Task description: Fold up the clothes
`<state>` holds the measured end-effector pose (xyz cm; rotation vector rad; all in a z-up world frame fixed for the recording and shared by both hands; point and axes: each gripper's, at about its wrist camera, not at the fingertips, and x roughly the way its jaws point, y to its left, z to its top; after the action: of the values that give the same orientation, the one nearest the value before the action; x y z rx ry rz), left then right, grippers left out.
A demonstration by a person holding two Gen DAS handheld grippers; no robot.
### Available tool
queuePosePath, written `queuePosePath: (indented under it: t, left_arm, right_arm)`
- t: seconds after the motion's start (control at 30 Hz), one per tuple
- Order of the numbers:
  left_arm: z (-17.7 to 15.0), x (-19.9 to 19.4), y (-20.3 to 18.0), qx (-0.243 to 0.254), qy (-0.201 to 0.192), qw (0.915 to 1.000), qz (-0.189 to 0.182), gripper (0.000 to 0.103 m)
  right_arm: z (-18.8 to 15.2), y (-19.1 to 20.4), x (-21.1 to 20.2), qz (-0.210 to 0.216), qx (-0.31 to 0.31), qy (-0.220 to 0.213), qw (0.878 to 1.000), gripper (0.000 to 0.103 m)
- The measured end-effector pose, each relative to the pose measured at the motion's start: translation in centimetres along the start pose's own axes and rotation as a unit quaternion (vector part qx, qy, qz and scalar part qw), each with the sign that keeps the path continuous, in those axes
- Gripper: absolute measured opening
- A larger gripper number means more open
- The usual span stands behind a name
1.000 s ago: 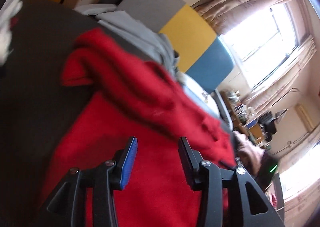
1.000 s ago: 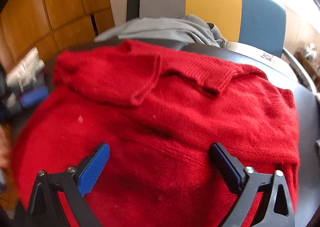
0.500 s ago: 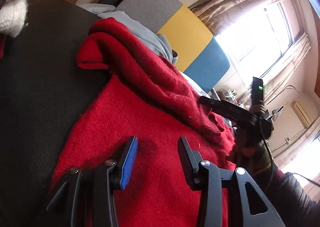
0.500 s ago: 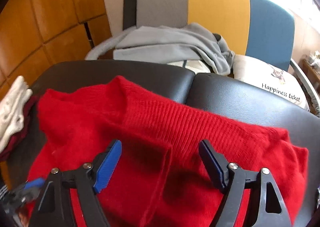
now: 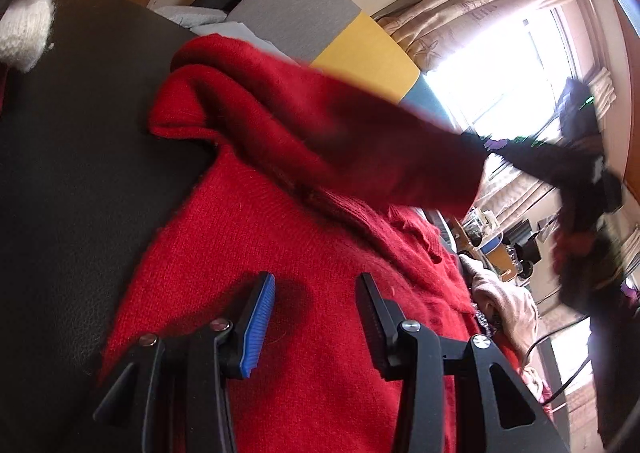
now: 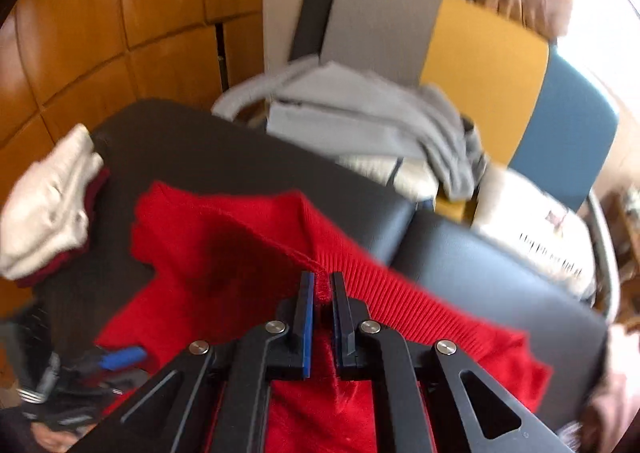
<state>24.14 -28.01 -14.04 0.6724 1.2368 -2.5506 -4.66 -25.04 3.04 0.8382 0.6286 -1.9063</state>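
**Right gripper pinching the sweater hem, left gripper spread above the knit**

Nearest my left wrist camera, I see my left gripper (image 5: 316,309) with its fingers spread apart and nothing between them, low in the frame over the red knitted sweater (image 5: 280,253). In my right wrist view, my right gripper (image 6: 320,293) is clamped on a ribbed edge of that sweater at lower centre, red cloth bunched between the pads. In the left view the same stretch of cloth rises toward the right of the frame, up to the blurred right gripper.

The sweater lies on a black leather-like cushioned surface (image 5: 80,173). Its left edge runs diagonally through the left view, with bare black surface to the left of it. In the right view bare surface shows beyond the hem, upper centre and right.

Farther off, a folded white knit (image 6: 52,209) sits at the surface's left edge. Beyond the far edge, a crumpled grey garment (image 6: 360,113) lies on a grey, yellow and blue chair (image 6: 488,65).
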Motion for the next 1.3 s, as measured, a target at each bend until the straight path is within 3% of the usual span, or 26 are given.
queuePosePath:
  t: [0.33,0.53,0.6,0.67,0.8,0.9,0.97,1.0,1.2,1.3]
  left_arm:
    - [1.7,-0.9,0.9,-0.030,0.025,0.9992,-0.012,0.043]
    - [5.0,-2.4,1.5,-0.011,0.011,0.9997,0.019,0.043]
    - [6.5,-3.0,2.3,-0.020,0.003,0.9994,0.030,0.043]
    - [8.0,-3.4,3.9,-0.061,-0.003,0.9979,0.021,0.043]
    - [11.1,-3.5,7.5,-0.156,-0.013,0.9876,-0.015,0.049]
    - [12.7,-2.1,8.7,-0.192,0.001,0.9812,-0.024,0.050]
    - [13.3,-0.6,8.8,-0.201,0.012,0.9792,-0.020,0.050]
    - [13.5,0.1,8.8,-0.205,0.016,0.9785,-0.014,0.050]
    - [14.8,3.4,9.4,-0.228,0.034,0.9730,-0.004,0.051]
    - [15.2,4.4,9.7,-0.242,0.034,0.9697,-0.008,0.051]
  right_arm:
    - [8.4,1.1,-9.7,0.002,-0.008,-0.039,0.999,0.008]
    - [9.7,-1.1,-12.6,-0.053,-0.008,-0.034,0.998,0.007]
    - [7.8,-2.9,-11.9,-0.057,0.011,-0.016,0.998,0.007]
    - [5.6,-4.9,-10.9,-0.057,0.032,0.004,0.998,0.009]
    - [-0.4,-6.5,-7.1,0.011,0.067,0.021,0.997,0.014]
    - [-4.1,-7.4,-3.8,0.054,0.097,0.034,0.993,0.032]
    - [-6.0,-8.0,-1.5,0.075,0.121,0.043,0.989,0.056]
    - [-6.9,-8.3,-0.3,0.085,0.133,0.047,0.986,0.059]
    - [-11.0,-9.6,5.4,0.141,0.205,0.064,0.966,0.059]
    - [-11.6,-8.8,6.3,0.136,0.195,0.066,0.969,0.059]
